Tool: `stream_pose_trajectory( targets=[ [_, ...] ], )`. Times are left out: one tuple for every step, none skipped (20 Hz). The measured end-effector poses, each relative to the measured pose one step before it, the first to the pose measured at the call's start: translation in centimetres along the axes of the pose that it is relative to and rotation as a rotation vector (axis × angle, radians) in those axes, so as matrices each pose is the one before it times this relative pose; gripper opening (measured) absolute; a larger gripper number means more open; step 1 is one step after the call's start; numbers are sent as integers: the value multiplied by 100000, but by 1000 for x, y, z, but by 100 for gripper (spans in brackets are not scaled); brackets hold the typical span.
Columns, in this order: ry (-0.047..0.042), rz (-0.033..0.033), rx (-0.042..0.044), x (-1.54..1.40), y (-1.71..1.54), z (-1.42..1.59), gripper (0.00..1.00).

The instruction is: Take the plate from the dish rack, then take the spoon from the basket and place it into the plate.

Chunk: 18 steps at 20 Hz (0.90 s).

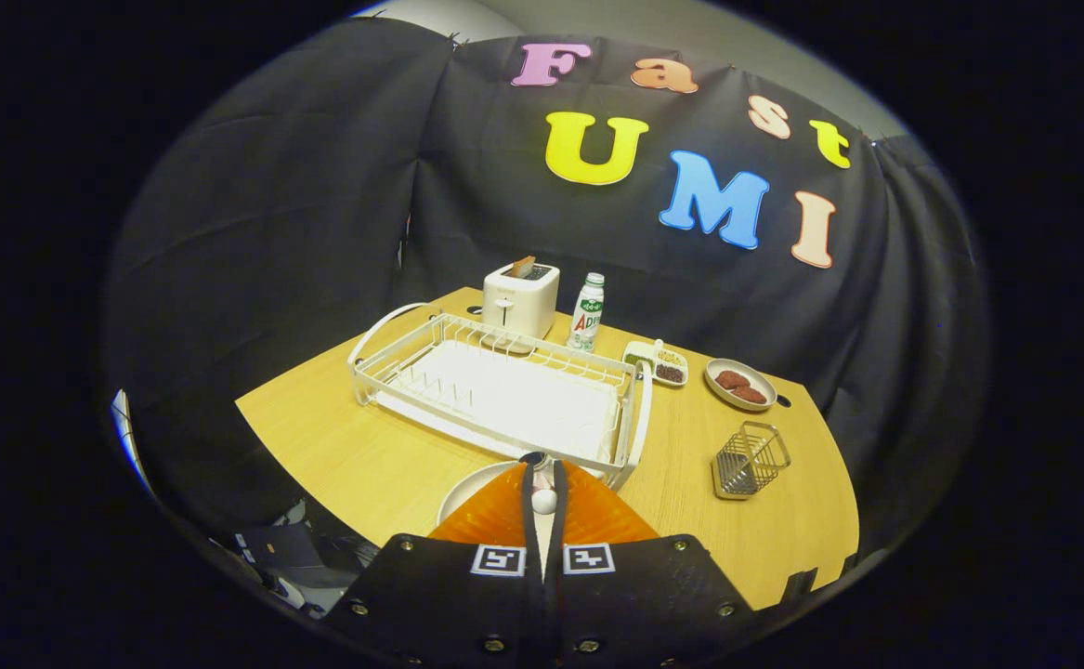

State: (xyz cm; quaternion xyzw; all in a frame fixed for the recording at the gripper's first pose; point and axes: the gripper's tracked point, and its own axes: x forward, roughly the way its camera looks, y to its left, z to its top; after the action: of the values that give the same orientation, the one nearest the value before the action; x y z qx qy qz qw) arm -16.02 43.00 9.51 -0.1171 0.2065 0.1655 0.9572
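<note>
Both fingers of the gripper (542, 488) clamped the spoon (543, 500) above the plate (467, 490), seemingly poised to drop it in

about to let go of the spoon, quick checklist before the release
1. Dish rack holds no plate: ok.
2. Plate on the table, under the fingers: ok.
3. Gripper shut on the spoon: ok.
4. Spoon over the plate, not the bare table: ok, though mostly hidden by the fingers.
5. Spoon's height above the plate: cannot tell.
6. Basket stands apart from the plate: ok.
</note>
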Motion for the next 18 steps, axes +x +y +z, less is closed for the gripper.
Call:
stream_pose_trajectory(
  targets=[
    [759, 563, 922, 345, 219, -666, 1],
    [678, 597, 873, 186, 285, -519, 1],
    [551, 384, 636, 314, 114, -351, 1],
    [614, 307, 528, 489, 58, -392, 1],
    [727, 676, 395, 387, 64, -350, 1],
    [715, 420, 268, 458, -21, -322, 1],
    [643, 337, -83, 480, 41, -387, 1],
    [452, 80, -113, 167, -29, -246, 1],
    [422, 67, -194, 154, -141, -135, 0],
    [153, 410, -245, 192, 102, -145, 1],
    [18, 209, -374, 148, -77, -37, 0],
    [268, -299, -562, 288, -221, -40, 3],
    [-92, 11, -691, -168, -122, -4, 6],
    [-472, -400, -630, 260, -50, 60, 10],
    [-450, -25, -154, 36, -63, 226, 12],
    [-264, 306, -85, 26, 23, 9, 12],
    [-54, 107, -92, 8, -69, 108, 12],
    [30, 77, -86, 30, -81, 19, 13]
  ],
)
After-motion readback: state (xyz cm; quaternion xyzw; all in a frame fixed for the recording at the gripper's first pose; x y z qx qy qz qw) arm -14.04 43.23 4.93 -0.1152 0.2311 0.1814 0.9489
